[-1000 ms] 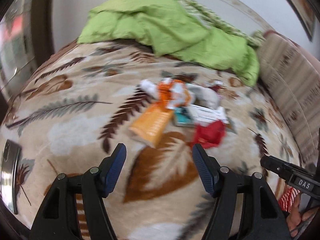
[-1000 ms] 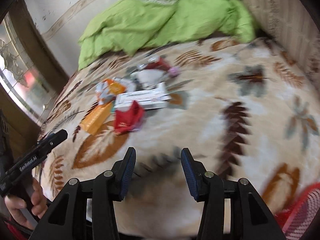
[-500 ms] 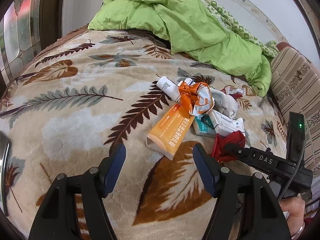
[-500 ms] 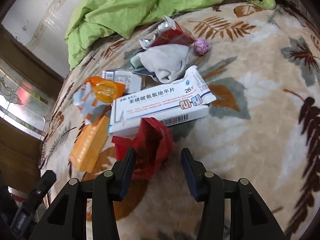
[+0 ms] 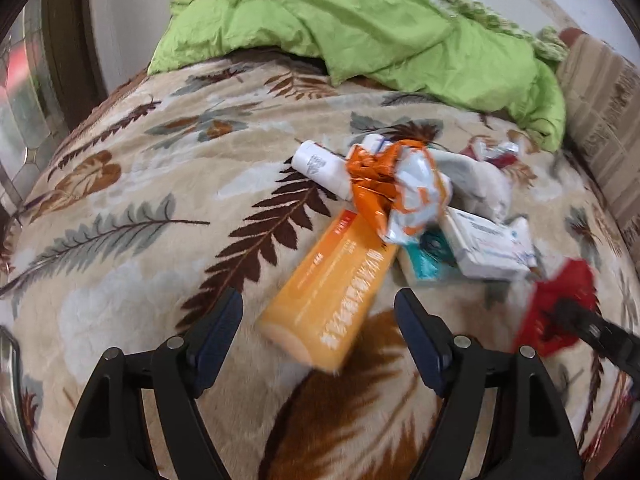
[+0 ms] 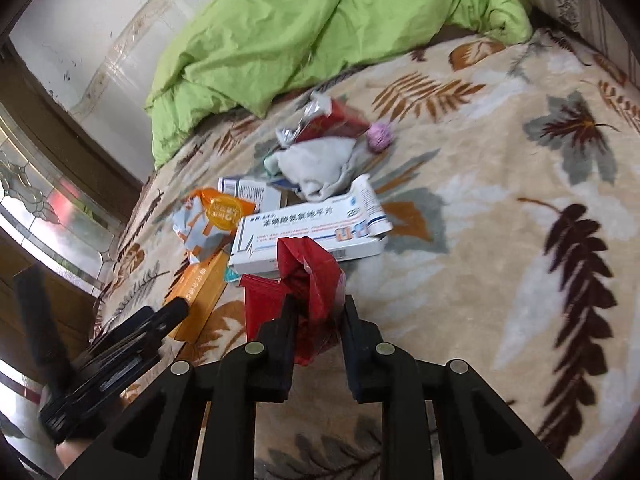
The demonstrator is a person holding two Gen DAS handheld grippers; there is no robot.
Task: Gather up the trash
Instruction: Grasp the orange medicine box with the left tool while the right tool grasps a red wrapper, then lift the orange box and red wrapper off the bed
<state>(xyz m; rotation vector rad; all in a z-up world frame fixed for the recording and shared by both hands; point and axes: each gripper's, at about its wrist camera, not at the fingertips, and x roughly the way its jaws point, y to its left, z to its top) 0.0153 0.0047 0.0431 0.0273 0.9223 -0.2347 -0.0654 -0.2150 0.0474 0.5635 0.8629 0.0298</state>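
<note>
Trash lies in one loose heap on the bed (image 5: 120,264), on the leaf-pattern blanket, a little in front of the green quilt (image 5: 360,28). The right gripper (image 6: 318,312) has its fingers pressed in on the red wrapper (image 6: 308,276) at the near edge of the heap — the crumpled plastic bulges up between them, so I judge the pinch is firm enough to lift it. This wrapper is the nearest piece and it is soft, which is probably why it is taken first.

The left gripper (image 5: 318,320) hovers with its fingers spread wide, and the near end of the orange box (image 5: 332,288) lies just ahead, between the two tips but not touched. It seems lined up along the length of the box, so the fingers could close across the narrow side.

Behind these lie a crumpled orange-and-white packet (image 5: 396,196), resting partly on the orange box, and a white medicine box (image 6: 308,236) that touches the red wrapper. Farther back are a grey cloth (image 6: 320,164), a small purple ball (image 6: 380,136) and a red foil wrapper (image 6: 332,120).

The white box may shift when the red wrapper goes up — they overlap.
</note>
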